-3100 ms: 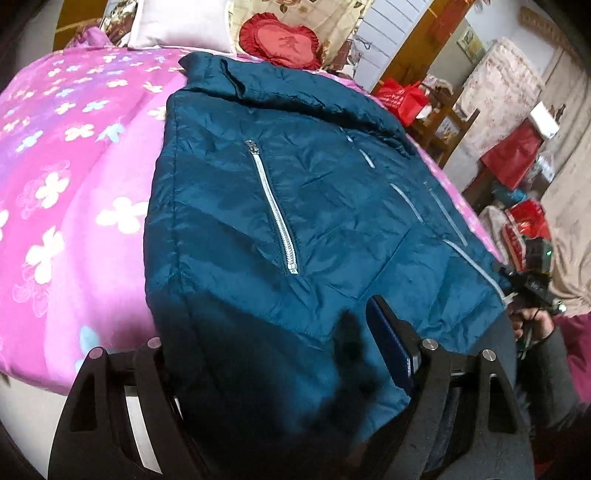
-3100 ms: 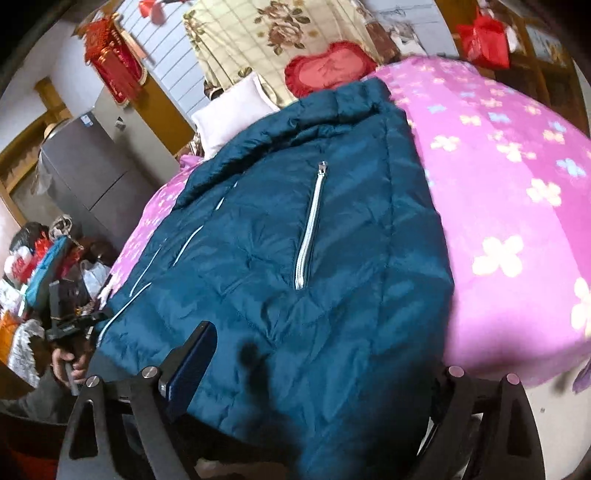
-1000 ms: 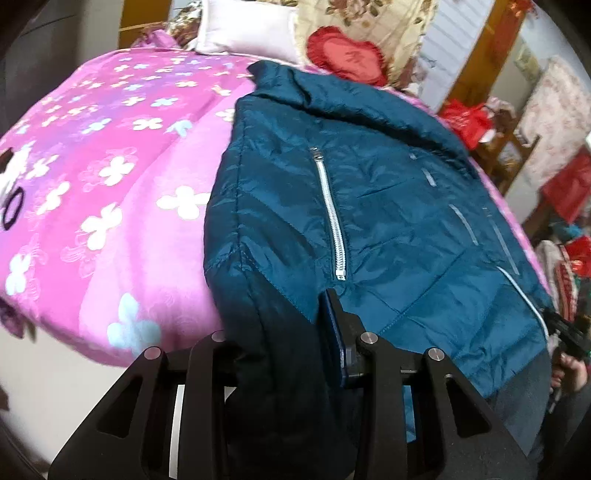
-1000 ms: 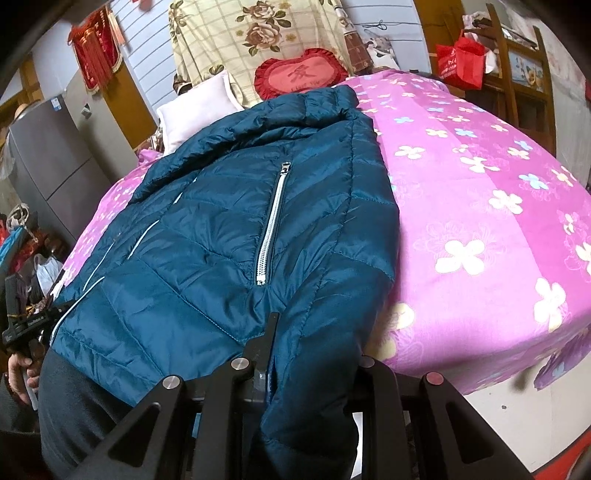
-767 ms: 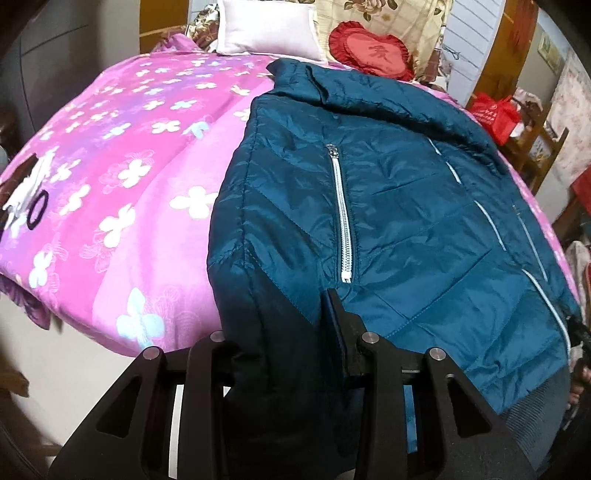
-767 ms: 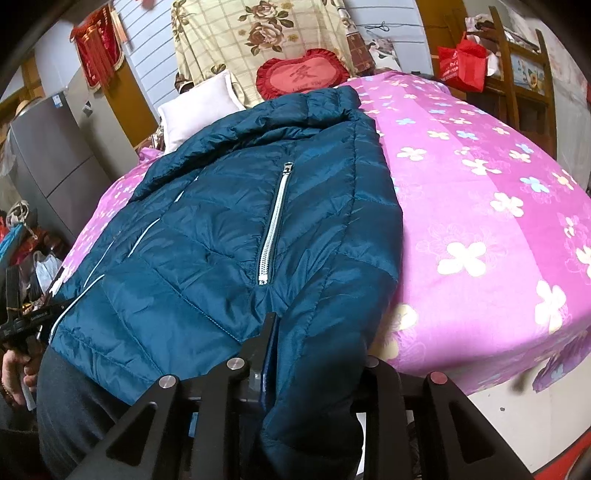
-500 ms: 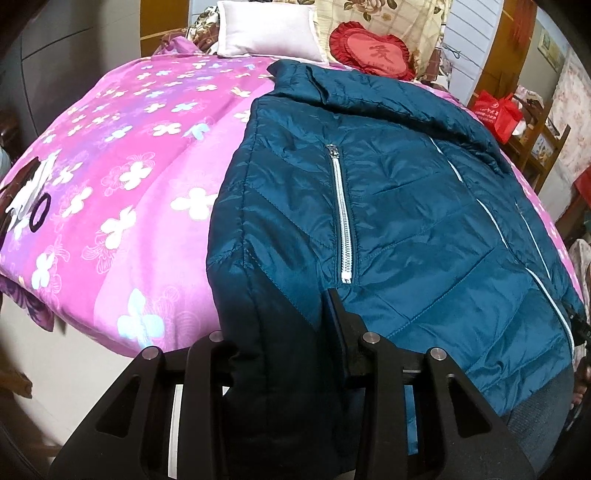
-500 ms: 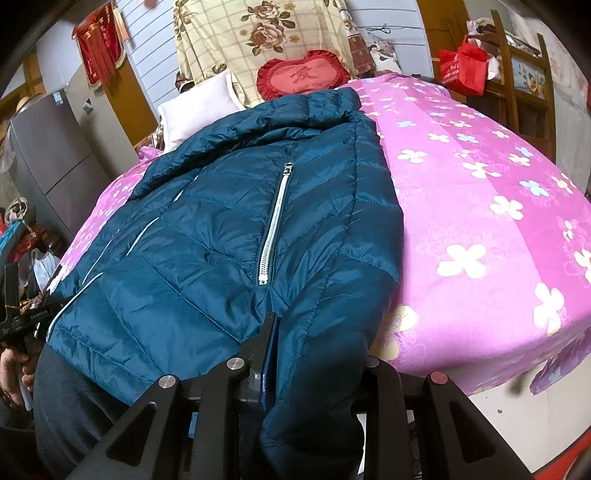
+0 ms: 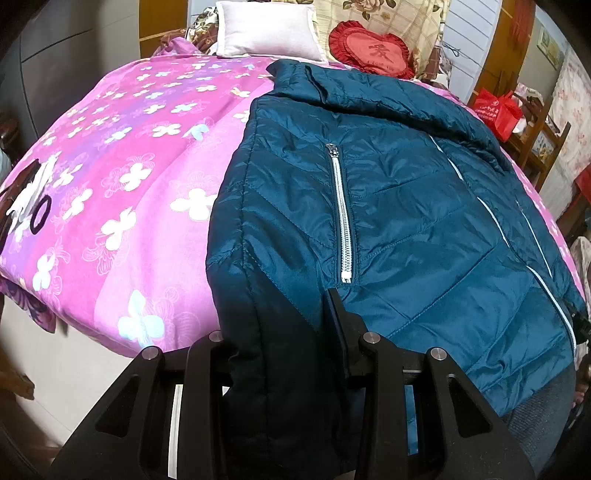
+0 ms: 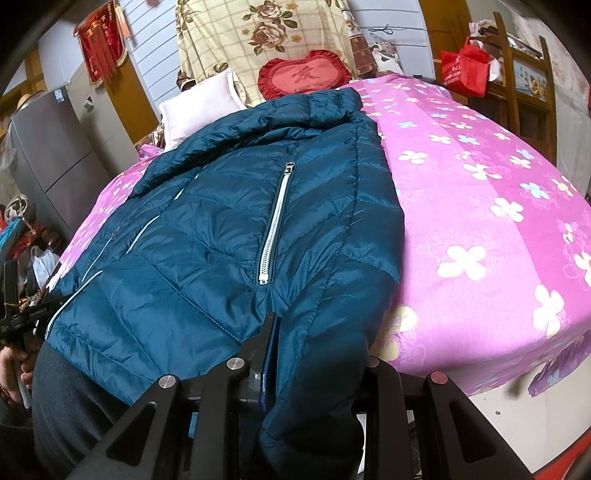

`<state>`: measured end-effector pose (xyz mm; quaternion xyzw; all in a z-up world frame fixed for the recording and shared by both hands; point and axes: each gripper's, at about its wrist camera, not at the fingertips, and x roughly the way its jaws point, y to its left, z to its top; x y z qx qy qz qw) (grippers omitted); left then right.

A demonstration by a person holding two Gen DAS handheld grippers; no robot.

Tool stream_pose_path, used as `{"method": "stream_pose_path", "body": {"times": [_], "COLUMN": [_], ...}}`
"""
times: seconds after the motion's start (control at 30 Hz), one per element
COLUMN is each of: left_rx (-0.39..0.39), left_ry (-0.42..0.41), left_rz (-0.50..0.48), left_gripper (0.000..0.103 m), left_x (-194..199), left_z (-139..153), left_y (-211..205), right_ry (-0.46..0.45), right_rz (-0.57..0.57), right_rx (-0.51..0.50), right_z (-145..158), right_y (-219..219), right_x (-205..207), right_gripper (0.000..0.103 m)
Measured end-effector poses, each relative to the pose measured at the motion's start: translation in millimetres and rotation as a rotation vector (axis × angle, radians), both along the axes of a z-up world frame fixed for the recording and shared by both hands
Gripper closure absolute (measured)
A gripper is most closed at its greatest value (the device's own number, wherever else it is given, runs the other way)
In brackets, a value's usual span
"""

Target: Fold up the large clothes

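Teal puffer jacket [image 9: 388,206] spread front-up across the pink flowered bedspread [image 9: 110,177], collar up toward the white pillow [image 9: 266,29] and the red heart cushion [image 9: 373,51], hem hanging off the near edge of the bed. Both pocket zippers [image 9: 343,218] shut, silver, easy to spot.

Left gripper [image 9: 277,339] clamped on the jacket's lower corner, on its own side, just below the zipper's end. Only one of the fingers [image 9: 338,325] really visible, a dark blue pad pressed into the fabric; the other buried behind the bunched sleeve, so no clear look at it. Same story in the right wrist view: right gripper [image 10: 314,350] pinching the opposite lower corner, one of the fingers [image 10: 269,343] edge-on against the cloth, its partner swallowed by a thick fold hanging down in front.

Bottom of the hem cut off by the black gripper frames in both views. Main front zip mostly just a thin pale line, hard to follow. Red bag [image 9: 496,110] off at the room's edge, too warped by the lens to read. Something black and white at the bedspread's far left edge, can't make out what.
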<state>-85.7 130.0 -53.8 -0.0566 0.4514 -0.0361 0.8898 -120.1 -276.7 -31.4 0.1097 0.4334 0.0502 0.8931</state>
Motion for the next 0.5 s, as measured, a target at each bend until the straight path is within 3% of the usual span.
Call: {"method": "stream_pose_path", "body": {"times": [0.5], "left_rx": [0.007], "left_ry": [-0.006], "left_rz": [-0.002], "left_gripper": [0.067], "left_x": [0.4], "left_z": [0.0], "left_y": [-0.4], "right_ry": [0.002], "right_rz": [-0.002], "right_rx": [0.006], "right_z": [0.0], "right_y": [-1.4], "right_x": [0.2], "right_gripper": [0.079]}}
